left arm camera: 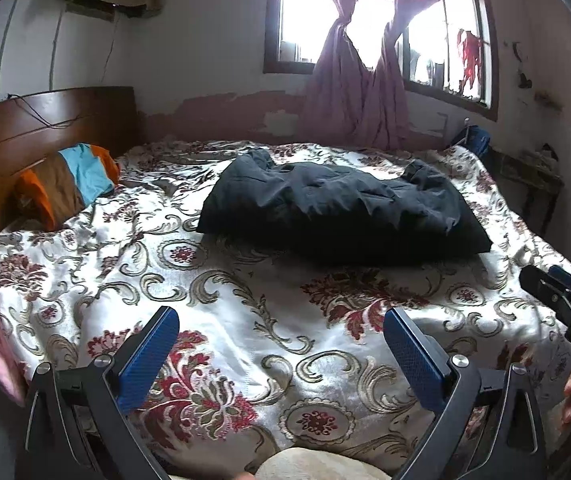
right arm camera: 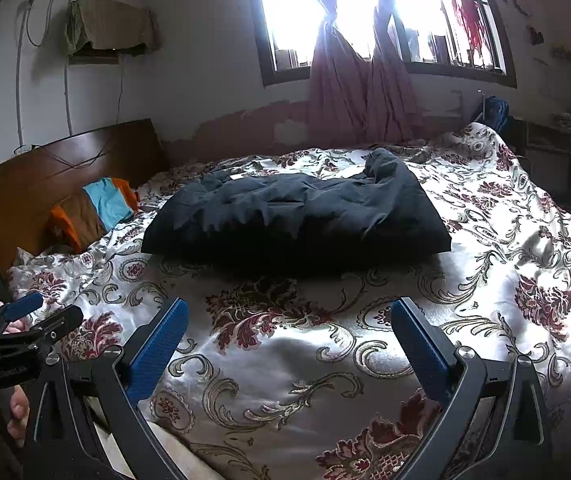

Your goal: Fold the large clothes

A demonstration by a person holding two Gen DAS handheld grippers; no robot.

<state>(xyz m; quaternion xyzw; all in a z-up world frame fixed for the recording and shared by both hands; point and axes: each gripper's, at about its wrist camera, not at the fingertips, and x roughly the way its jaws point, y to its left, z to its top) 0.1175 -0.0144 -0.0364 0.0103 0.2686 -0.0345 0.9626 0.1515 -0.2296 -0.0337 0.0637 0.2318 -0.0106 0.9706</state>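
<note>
Dark jacket (left arm camera: 341,208) lies ahead across the bedspread (left arm camera: 245,320), long axis left-right, both the left gripper (left arm camera: 281,320) and right gripper (right arm camera: 289,312) wide, empty, about equally near.

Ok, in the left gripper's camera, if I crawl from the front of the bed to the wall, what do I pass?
Left gripper, open → flowery bedspread → dark folded garment → tied pink curtains → bright window.
</note>
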